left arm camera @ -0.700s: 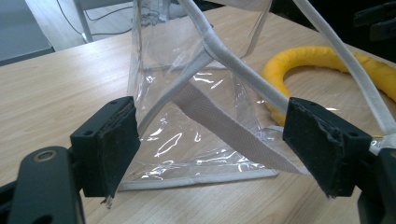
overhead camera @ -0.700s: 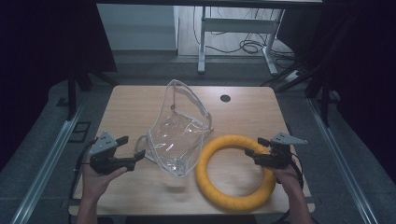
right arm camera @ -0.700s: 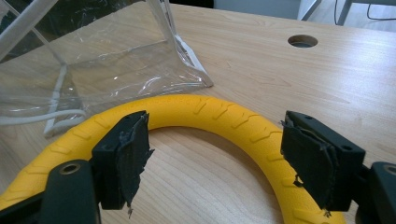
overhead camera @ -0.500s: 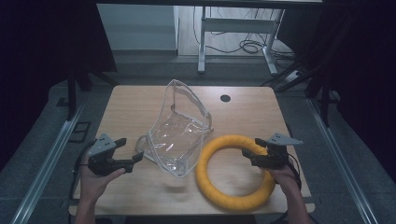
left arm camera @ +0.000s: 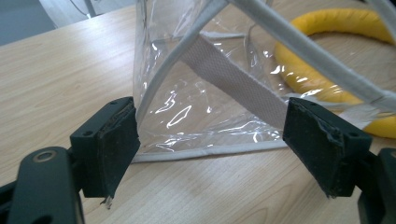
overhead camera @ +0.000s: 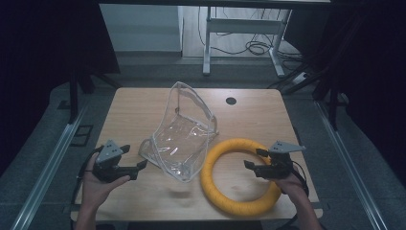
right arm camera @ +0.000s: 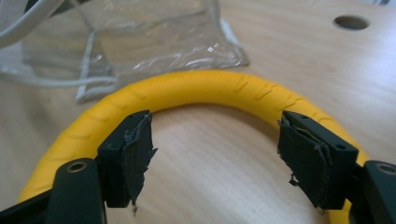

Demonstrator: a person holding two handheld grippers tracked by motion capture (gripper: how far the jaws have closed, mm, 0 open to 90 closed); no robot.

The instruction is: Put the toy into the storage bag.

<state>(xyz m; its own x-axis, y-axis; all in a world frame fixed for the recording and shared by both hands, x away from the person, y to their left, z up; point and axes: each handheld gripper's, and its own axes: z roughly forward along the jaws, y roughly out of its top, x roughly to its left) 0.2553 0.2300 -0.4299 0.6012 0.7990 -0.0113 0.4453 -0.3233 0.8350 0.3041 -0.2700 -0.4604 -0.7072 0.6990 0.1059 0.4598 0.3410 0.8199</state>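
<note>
The left gripper (overhead camera: 136, 169) stands wide, empty, its jaws aimed at the near corner of the one clear bag (overhead camera: 184, 136), likely to pinch the seam and steady it. The bag sits mid-table (overhead camera: 139, 110), mouth propped up. Just right of it, touching, lies one yellow ring (overhead camera: 210, 179), flat. The right gripper (overhead camera: 253, 159) hovers above the ring's middle, also wide and empty, seemingly ready to take its rim.

L hand-held gripper (overhead camera: 140, 168) jaws wide – R hand-held gripper (overhead camera: 253, 159) same, both low, angled inward.
</note>
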